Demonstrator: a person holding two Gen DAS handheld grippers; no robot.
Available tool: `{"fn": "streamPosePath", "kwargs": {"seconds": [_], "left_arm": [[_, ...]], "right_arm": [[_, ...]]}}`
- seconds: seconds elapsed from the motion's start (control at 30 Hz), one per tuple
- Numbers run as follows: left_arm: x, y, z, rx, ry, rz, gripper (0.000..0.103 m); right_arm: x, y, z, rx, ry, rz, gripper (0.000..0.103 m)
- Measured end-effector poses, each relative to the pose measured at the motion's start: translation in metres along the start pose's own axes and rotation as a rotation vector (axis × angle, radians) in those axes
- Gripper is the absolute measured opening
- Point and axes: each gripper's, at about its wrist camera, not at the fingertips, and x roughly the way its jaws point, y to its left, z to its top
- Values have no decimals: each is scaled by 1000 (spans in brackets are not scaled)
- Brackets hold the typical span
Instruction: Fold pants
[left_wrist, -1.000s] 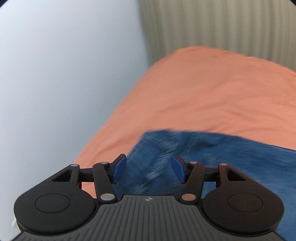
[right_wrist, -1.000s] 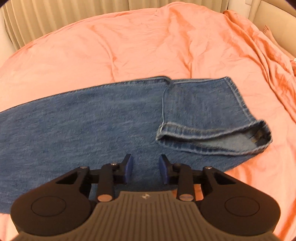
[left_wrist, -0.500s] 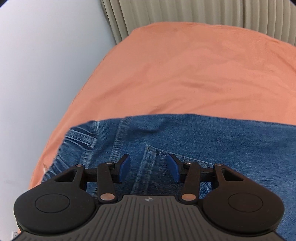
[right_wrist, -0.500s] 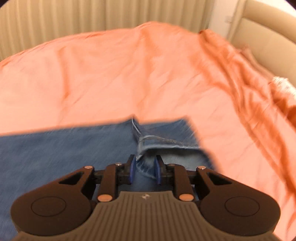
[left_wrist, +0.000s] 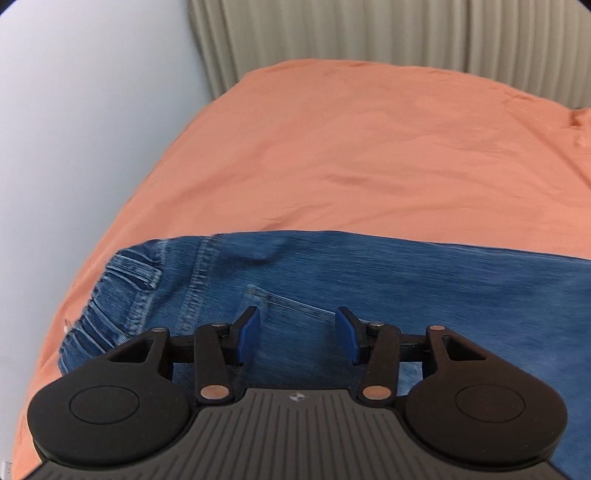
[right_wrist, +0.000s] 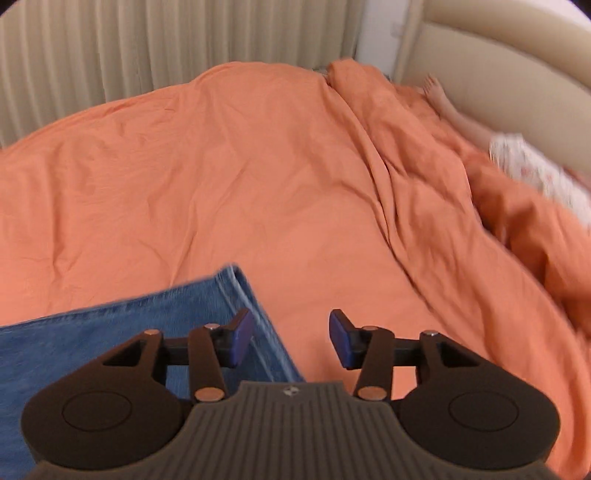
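Blue denim pants (left_wrist: 406, 280) lie flat on an orange bedspread (left_wrist: 369, 155). In the left wrist view the waistband end with belt loops (left_wrist: 122, 280) is at the left, and a back pocket seam runs under my left gripper (left_wrist: 297, 334), which is open and empty just above the denim. In the right wrist view the hem end of the pants (right_wrist: 155, 317) lies at lower left. My right gripper (right_wrist: 291, 338) is open and empty, with its left fingertip (right_wrist: 242, 328) over the hem edge and the right one over bare bedspread.
Beige pleated curtains (right_wrist: 166, 40) run behind the bed. A pale wall (left_wrist: 74, 129) borders the bed's left side. At the right, rumpled orange bedding (right_wrist: 480, 206), a padded headboard (right_wrist: 498, 55), a bare arm (right_wrist: 454, 114) and white patterned fabric (right_wrist: 535, 170).
My right gripper was nearly shut on the folded-over hem; it has opened, the hem now lies flat, and the gripper has shifted right. My left gripper moved over the waistband end and stayed open.
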Motion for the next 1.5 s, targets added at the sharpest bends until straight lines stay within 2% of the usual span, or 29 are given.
{"fn": "streamPosePath", "kwargs": {"seconds": [0.13, 0.27, 0.3, 0.43, 0.53, 0.6, 0.77, 0.8, 0.83, 0.9, 1.0, 1.13, 1.2, 1.27, 1.37, 1.43, 1.5], "left_arm": [[-22, -17, -12, 38, 5, -79, 56], [-41, -36, -24, 91, 17, -137, 56], [-45, -40, -26, 103, 14, -141, 56], [-58, -49, -34, 118, 18, -158, 56], [-68, -55, -40, 130, 22, -169, 56], [-74, -58, -46, 148, 27, -167, 56], [-90, -64, -57, 185, 50, -176, 56], [-94, -65, -60, 202, 57, -179, 56], [-98, -66, -62, 222, 66, -184, 56], [-105, -68, -70, 257, 84, -192, 56], [-109, -71, -84, 297, 136, -217, 56], [-107, -92, -113, 387, 192, -263, 56], [-105, -107, -127, 426, 181, -245, 56], [-98, -120, -137, 429, 175, -202, 56], [-89, -130, -144, 397, 141, -145, 56], [-90, -131, -142, 372, 100, -119, 56], [-97, -126, -135, 301, 45, -118, 57]], "right_arm": [[-12, -36, -33, 192, 51, 77, 43], [1, -63, -63, 346, 101, 118, 42], [4, -66, -67, 376, 105, 127, 39], [13, -71, -72, 466, 98, 190, 10], [8, -69, -67, 473, 68, 224, 1], [0, -65, -61, 426, 46, 190, 0], [22, -65, -74, 402, 96, 136, 1], [25, -65, -76, 406, 100, 136, 4], [23, -65, -77, 406, 99, 135, 13], [11, -59, -77, 378, 74, 131, 17], [-16, -39, -82, 278, 61, 168, 17], [-37, -8, -101, 242, 73, 266, 18], [-49, 10, -114, 233, 56, 302, 23], [-60, 30, -130, 221, 35, 343, 25], [-77, 58, -154, 231, 10, 410, 25], [-85, 74, -170, 240, -12, 450, 31], [-92, 88, -181, 196, -45, 466, 31]]}}
